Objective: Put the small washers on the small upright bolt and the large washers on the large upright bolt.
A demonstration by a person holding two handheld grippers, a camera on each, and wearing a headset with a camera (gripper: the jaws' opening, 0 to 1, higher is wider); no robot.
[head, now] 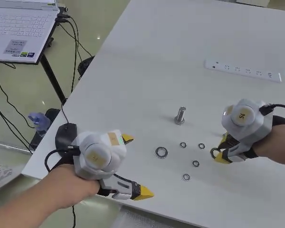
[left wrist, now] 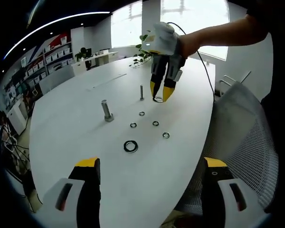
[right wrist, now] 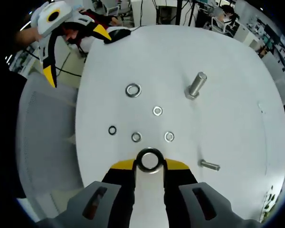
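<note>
A: Well, your right tool point(right wrist: 149, 164) is clamped on 1 large washer point(right wrist: 149, 150), close to the desk point(right wrist: 228, 118).

B: Ahead of its tips you have 4 small washers point(right wrist: 157, 110). A second large washer point(right wrist: 133, 90) lies beyond them, and the large upright bolt point(right wrist: 195, 85) stands further ahead to the right.

A: Just right of that tool stands the small upright bolt point(right wrist: 209, 165).

B: Your left tool point(left wrist: 150, 164) has its jaws spread wide, holding nothing, with the second large washer just ahead of it.
</note>
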